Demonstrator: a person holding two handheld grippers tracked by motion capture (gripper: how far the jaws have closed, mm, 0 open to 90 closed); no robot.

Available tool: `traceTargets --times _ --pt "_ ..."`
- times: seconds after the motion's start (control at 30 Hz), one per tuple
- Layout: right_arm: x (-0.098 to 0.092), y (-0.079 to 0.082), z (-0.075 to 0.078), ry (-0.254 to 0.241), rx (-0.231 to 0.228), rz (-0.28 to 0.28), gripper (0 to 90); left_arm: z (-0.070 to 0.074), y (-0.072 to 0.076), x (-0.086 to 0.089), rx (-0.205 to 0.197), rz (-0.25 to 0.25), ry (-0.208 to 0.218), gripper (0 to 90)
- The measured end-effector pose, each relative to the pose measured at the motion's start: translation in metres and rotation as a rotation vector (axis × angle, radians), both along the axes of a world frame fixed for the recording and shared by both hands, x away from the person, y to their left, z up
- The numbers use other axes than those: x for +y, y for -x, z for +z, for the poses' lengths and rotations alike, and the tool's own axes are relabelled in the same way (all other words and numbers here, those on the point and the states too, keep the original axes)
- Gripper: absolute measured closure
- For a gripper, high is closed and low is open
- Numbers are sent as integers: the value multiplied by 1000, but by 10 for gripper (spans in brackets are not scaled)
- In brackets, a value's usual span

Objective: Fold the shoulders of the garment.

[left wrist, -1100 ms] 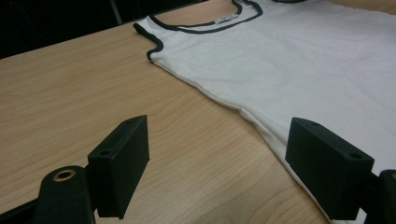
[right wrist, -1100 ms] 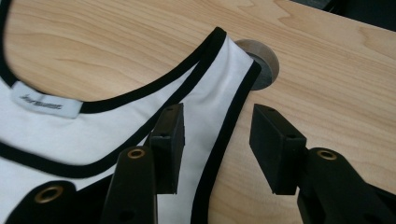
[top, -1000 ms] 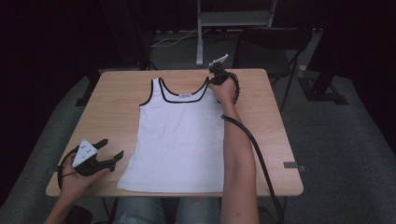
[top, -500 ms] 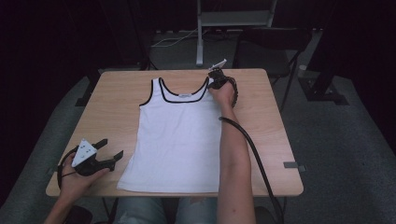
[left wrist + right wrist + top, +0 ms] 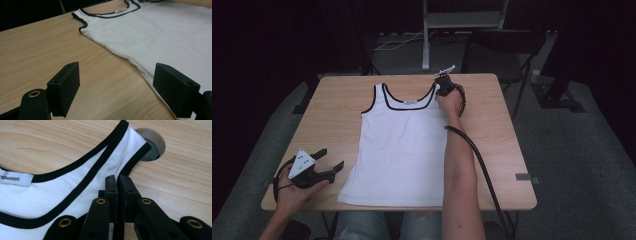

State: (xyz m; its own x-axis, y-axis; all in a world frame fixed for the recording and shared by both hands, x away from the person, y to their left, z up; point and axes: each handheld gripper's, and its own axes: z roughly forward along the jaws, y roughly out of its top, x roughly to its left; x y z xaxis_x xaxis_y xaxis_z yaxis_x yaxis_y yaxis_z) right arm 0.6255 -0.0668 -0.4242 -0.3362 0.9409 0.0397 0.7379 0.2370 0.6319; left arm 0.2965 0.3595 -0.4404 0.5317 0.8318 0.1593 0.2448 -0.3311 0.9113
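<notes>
Since a second ago the right gripper [image 5: 445,83] has edged slightly back toward the person along the far strap, while the left gripper [image 5: 323,166] has stayed put near the desk's near left corner.

Nearest, the left hand [image 5: 294,190] rests at the near edge of the desk [image 5: 332,105], its gripper aimed rightward at the garment's side seam with jaws spread wide and nothing between them; bare wood lies under and around them.

A white tank top [image 5: 404,145] with black trim lies flat in the middle of the desk, long axis running near to far, hem at the near edge and neckline toward the far edge. Open wood flanks it on both sides, with wider room on the left.

Farther off, the right forearm [image 5: 459,165] stretches straight out over the top's right side. Its hand [image 5: 451,102] sits at the right shoulder strap, where the jaws are pressed together on the strap's black-trimmed edge [image 5: 130,167], just short of a round cable hole [image 5: 153,146] in the desk near the far edge.
</notes>
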Motion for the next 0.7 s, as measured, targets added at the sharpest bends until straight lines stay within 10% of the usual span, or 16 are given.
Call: traceTargets --times 0.7 --pt "-1 10 15 -149 -30 -7 869 0 0 0 1 1 -1 216"
